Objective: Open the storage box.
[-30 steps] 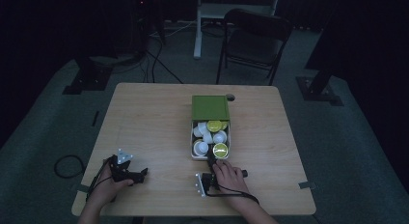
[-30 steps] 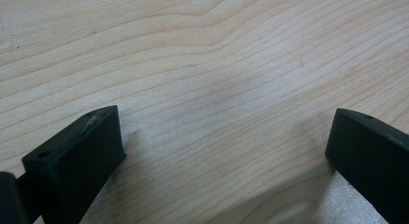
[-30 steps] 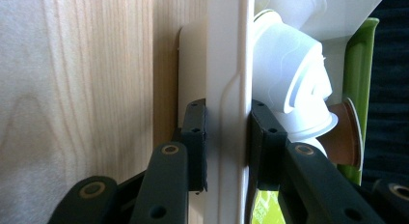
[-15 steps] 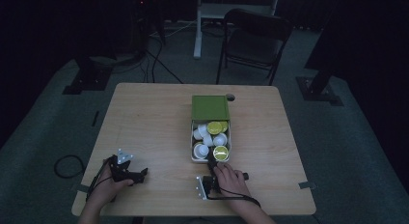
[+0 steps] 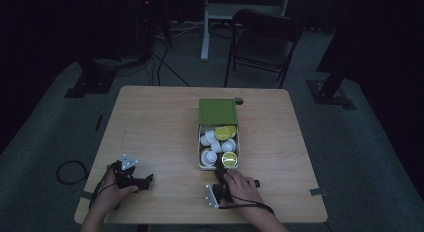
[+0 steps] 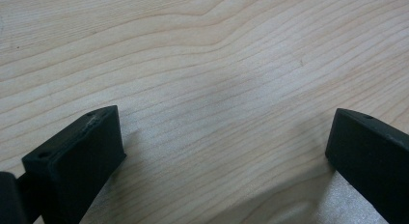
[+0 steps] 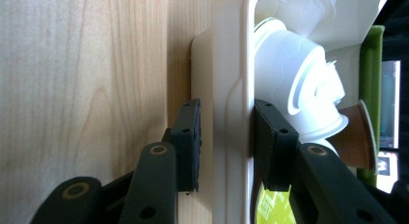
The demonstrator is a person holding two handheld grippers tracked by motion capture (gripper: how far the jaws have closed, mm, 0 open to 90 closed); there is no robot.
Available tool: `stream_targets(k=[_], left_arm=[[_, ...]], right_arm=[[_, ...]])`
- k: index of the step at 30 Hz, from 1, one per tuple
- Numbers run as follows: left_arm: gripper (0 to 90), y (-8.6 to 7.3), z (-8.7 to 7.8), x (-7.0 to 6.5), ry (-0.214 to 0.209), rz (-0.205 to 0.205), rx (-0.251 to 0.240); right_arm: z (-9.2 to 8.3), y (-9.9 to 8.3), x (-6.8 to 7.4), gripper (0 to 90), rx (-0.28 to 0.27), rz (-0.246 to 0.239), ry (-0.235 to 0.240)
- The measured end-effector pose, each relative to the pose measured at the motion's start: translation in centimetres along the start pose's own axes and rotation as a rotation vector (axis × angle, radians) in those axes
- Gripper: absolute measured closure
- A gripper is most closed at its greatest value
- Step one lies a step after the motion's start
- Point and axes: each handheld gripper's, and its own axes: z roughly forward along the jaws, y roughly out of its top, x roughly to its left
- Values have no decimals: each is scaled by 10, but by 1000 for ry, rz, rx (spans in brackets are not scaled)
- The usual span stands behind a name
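Moved: right gripper (image 7: 224, 147) jaws just opening, straddling box wall (image 7: 231, 103), lower centre | left gripper (image 6: 222, 151) released over table (image 6: 202, 50).

A white plastic box (image 5: 201, 164) with a hinged green lid (image 5: 217, 111), thrown open and laid back flat on the far side, is seen near the middle of the wooden table. It is packed with white capsule cups (image 5: 211, 156), some lying tilted, a few topped with yellow-green foil (image 5: 229, 159). Its near wall (image 7: 231, 113) is straddled, one black pad outside, one inside.
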Motion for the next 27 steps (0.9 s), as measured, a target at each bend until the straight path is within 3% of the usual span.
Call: stream_targets(k=[8, 15, 18, 26, 27], left_arm=[[0, 0, 0, 0, 0, 0, 0], [0, 0, 0, 0, 0, -1, -1], [1, 0, 0, 0, 0, -1, 0], [1, 0, 0, 0, 0, -1, 0], [0, 0, 0, 0, 0, -1, 0]], right_arm=[[-12, -3, -12, 623, -71, 97, 71], [-21, -7, -28, 614, -113, 184, 68], [-24, -12, -39, 586, -149, 271, 83], [-28, -23, -58, 524, -221, 419, 55], [-28, -23, -58, 524, -221, 419, 55]])
